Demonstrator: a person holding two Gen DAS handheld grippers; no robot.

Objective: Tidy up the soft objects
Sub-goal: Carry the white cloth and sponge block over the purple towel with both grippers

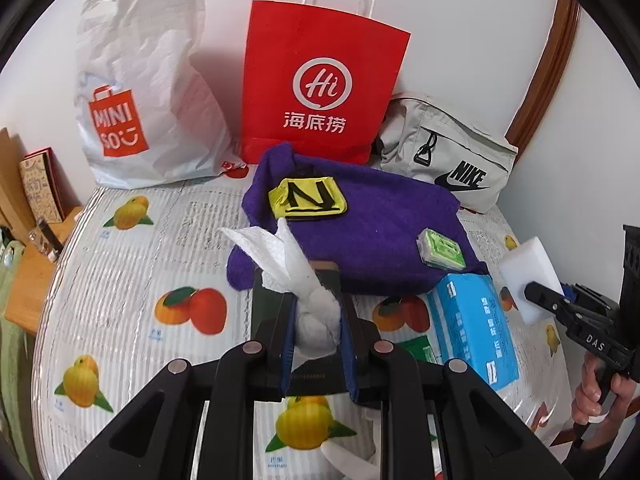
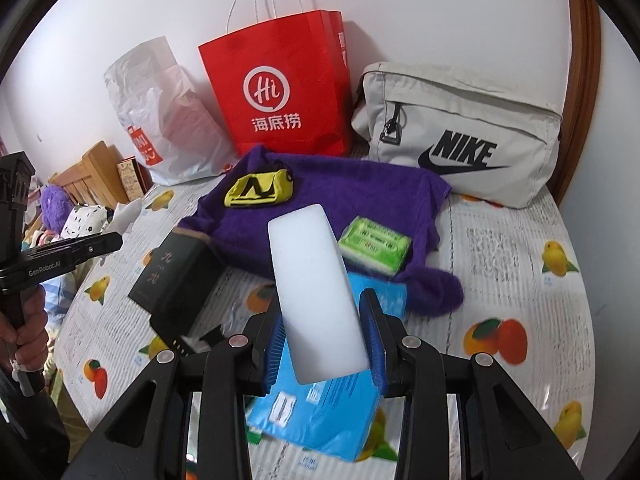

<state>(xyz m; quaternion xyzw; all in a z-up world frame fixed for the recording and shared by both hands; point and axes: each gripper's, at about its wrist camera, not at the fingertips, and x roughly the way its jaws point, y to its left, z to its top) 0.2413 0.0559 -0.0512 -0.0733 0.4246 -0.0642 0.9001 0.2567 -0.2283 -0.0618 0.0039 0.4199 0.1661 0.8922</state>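
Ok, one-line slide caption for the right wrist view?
Right gripper holds a white sponge block above a blue tissue pack, purple towel and three bags behind.

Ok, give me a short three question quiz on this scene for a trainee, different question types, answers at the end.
1. True or false: the right gripper holds a white sponge.
2. Multiple choice: what does the left gripper hold? A) crumpled white tissue B) a yellow sock C) a green packet
3. Fill in: the yellow sock and green packet lie on the ____ towel.

Key: 1 true; 2 A; 3 purple.
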